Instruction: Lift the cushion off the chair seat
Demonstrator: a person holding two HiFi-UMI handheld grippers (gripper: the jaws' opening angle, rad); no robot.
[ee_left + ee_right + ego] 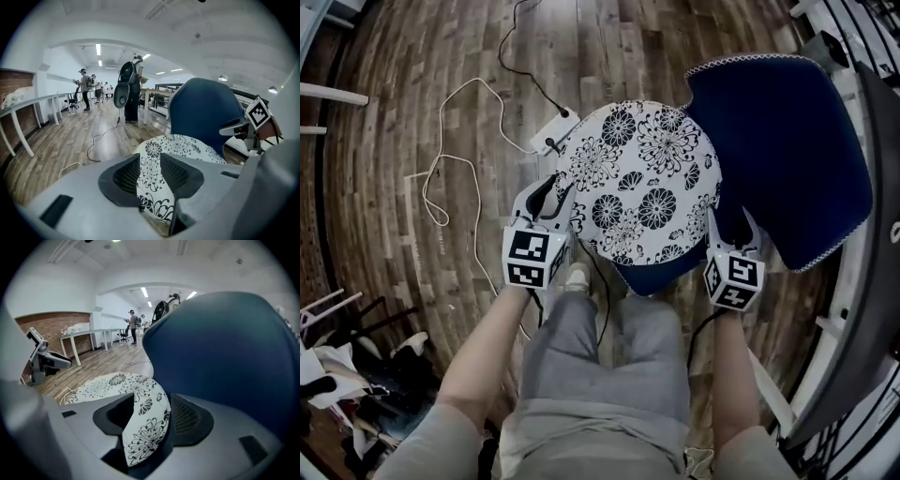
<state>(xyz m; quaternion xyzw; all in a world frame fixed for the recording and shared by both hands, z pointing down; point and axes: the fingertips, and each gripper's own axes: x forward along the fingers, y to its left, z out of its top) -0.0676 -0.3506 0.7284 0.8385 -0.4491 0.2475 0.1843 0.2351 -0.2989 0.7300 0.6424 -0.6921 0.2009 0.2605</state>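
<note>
The left gripper (551, 199), jaws spread wide, straddles the near-left rim of the round flower-print cushion (642, 178), which lies on the seat of the navy chair (787, 159). At right, the right gripper (732, 232) also stands wide open, the cushion's opposite rim between its jaws.

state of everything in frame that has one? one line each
cushion: flat on the chair seat, not yet lifted
chair: upright, seat covered by the cushion
left gripper: open, cushion edge between its jaws
right gripper: open, cushion edge between its jaws, gap at one pad
power strip: on the floor, a black plug in it
</note>
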